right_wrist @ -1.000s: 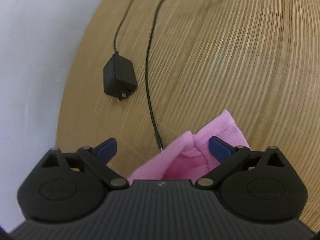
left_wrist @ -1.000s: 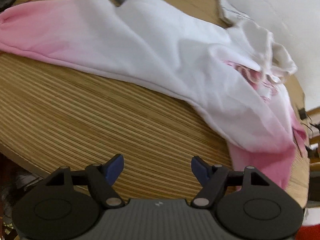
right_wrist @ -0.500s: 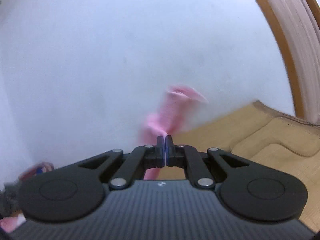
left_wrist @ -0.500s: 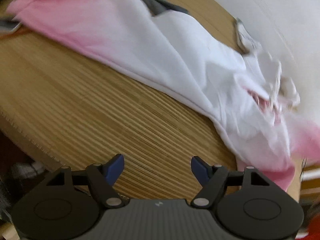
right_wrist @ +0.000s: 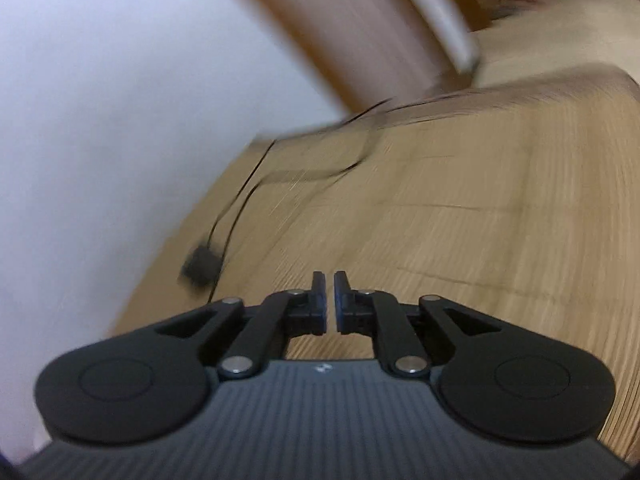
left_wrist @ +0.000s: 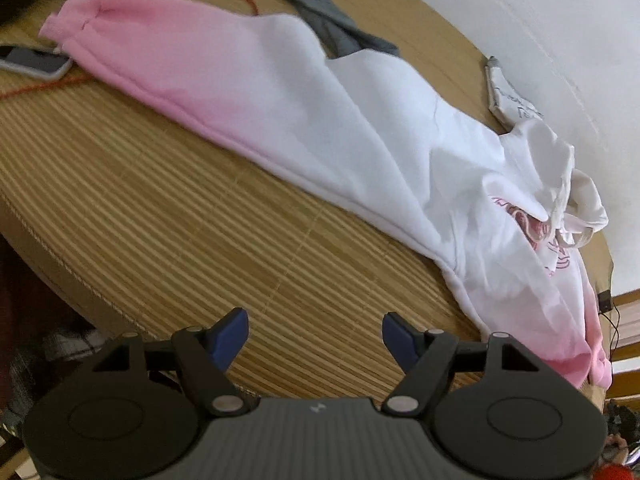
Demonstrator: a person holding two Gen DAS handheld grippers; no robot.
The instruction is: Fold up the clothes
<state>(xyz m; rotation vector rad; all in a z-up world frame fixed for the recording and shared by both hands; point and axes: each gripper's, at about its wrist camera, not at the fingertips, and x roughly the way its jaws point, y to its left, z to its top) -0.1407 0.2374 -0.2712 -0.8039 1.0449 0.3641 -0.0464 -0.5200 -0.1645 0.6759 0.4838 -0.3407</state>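
Soft, light white-to-pink fleece hoodie (left_wrist: 320, 120) sprawled from upper left to lower right of bamboo-slat counter (left_wrist: 160, 220); best pinched at pink hem; left gripper (left_wrist: 315, 330) jaws spread, right gripper (right_wrist: 329, 289) nearly pressed together, empty.
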